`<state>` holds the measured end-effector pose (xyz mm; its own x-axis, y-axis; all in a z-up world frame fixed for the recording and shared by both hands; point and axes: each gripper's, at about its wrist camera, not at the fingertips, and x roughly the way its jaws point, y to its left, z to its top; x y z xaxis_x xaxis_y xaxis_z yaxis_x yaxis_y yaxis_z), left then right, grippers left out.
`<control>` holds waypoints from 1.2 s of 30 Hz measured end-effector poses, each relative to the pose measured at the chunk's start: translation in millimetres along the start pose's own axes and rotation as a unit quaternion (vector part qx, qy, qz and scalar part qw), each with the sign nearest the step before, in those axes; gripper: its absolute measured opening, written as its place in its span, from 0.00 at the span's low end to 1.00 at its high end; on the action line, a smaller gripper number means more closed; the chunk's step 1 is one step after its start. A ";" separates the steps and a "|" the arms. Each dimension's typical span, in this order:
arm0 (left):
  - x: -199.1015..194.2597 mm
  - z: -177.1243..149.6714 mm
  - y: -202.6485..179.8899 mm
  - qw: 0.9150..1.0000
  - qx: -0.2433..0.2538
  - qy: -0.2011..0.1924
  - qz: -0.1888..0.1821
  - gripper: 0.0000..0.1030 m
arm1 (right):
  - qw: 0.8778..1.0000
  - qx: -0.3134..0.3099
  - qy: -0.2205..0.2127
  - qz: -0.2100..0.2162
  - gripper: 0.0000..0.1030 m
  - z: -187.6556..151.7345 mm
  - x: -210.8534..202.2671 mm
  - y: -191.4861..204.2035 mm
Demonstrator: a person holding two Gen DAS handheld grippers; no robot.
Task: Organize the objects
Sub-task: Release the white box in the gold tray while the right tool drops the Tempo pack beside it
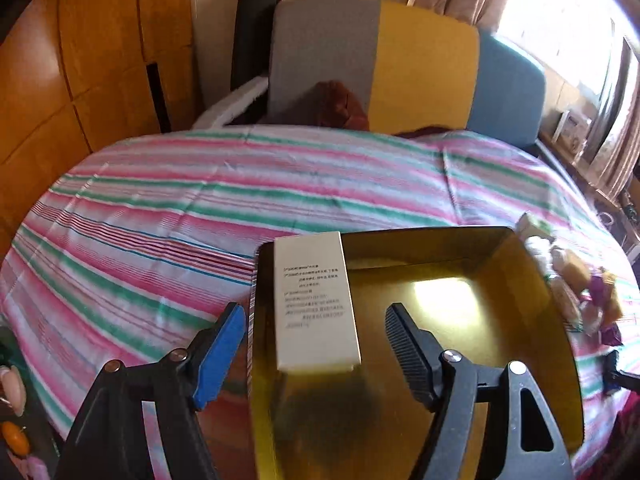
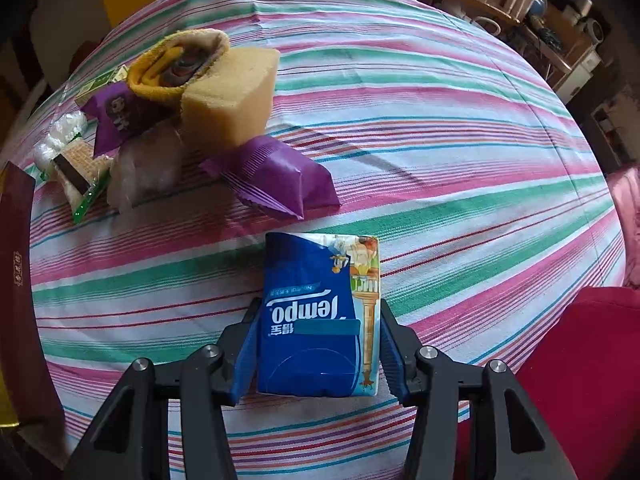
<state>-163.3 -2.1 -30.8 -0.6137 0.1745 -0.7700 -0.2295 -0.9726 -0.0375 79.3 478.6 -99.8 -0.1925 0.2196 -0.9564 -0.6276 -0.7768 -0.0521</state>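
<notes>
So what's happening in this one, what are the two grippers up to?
A person is tidying items on a striped tablecloth with two handheld grippers. The left gripper stands open over a gold-lined box, with a white carton between its fingers but ungripped, propped against the box's wall. The right gripper is shut on a blue tissue pack on the cloth. A sponge, a rolled towel and purple snack packets are still loose outside the box.
</notes>
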 end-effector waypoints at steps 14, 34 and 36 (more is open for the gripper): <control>-72.4 -87.5 4.9 1.000 -0.025 -0.006 -0.013 0.62 | 0.995 -0.048 -0.047 0.071 0.51 -9.9 -14.5 9.2; -78.1 -96.6 62.9 0.994 -0.094 -0.015 0.052 0.61 | 0.918 -0.290 -0.065 0.261 0.51 -58.6 -107.0 329.8; -76.5 -97.4 65.8 0.994 -0.100 -0.013 0.050 0.61 | 0.914 -0.305 -0.046 0.263 0.51 -62.3 -91.1 362.6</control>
<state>-57.9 -94.4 -36.4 -0.6463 0.0767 -0.7593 -0.0138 -0.9959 -0.0889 -83.7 140.2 -49.5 -0.4265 -0.2526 -0.8685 0.1013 -0.9675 0.2316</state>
